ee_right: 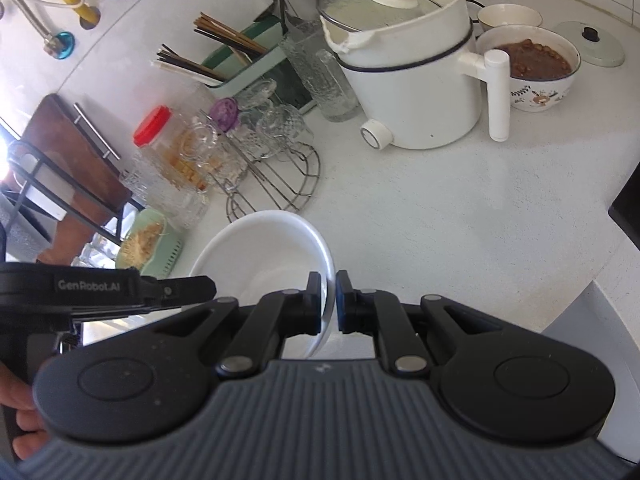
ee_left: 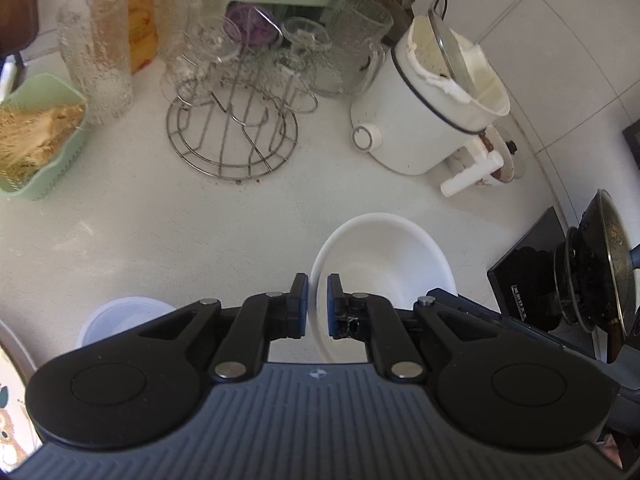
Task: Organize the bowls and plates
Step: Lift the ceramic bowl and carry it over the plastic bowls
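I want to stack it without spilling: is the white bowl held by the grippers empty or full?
Empty. The white bowl shows a bare white inside in both wrist views; the left gripper and right gripper each pinch its rim.

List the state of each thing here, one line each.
White bowl: held by its rim from both sides.
Left gripper: shut on the bowl's rim.
Right gripper: shut on the bowl's rim.
White pot: lid ajar.
Flowered bowl: full of brown food.
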`<state>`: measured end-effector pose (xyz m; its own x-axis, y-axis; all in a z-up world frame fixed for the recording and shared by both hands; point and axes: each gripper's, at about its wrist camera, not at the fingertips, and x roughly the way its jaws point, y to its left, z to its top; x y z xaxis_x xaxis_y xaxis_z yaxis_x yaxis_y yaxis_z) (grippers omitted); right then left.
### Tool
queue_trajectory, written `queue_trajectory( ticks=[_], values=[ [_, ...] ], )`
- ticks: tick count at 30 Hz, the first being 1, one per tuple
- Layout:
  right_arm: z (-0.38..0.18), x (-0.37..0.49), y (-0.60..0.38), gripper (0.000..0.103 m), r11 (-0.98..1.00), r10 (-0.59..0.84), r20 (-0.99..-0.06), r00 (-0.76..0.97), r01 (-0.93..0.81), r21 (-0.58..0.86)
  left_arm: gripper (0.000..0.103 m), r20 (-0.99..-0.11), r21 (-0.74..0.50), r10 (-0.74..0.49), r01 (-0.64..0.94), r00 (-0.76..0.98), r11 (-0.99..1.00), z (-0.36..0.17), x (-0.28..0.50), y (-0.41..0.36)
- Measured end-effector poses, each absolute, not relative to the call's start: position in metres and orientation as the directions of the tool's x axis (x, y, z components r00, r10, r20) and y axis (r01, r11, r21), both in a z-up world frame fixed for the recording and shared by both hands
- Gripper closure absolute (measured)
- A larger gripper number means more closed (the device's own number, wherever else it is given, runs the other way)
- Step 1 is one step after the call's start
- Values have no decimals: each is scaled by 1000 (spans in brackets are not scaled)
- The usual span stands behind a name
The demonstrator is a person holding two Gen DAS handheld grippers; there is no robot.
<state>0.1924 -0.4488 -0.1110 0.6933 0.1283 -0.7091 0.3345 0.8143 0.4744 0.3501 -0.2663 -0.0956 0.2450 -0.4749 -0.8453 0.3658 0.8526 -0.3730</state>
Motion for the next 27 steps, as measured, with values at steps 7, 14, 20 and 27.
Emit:
queue_trajectory(
  ticks=[7,14,20,27],
  values=[
    [-96,206,-425,91,831,166,-692,702,279,482,94,-824,-395,-482,309,298,865,-80,350,-228],
    [-85,225,-392,91,858,214,-697,684,210,469,94,-799,-414,-482,252,360,875,-64,350,-183],
    [-82,236,-366,91,885,275,-703,655,113,452,94,-778,-446,-475,172,411,879,-66,344,-146],
    [-89,248,-344,91,900,320,-718,618,39,434,94,-789,-464,-450,74,417,882,-93,335,-117]
  ],
)
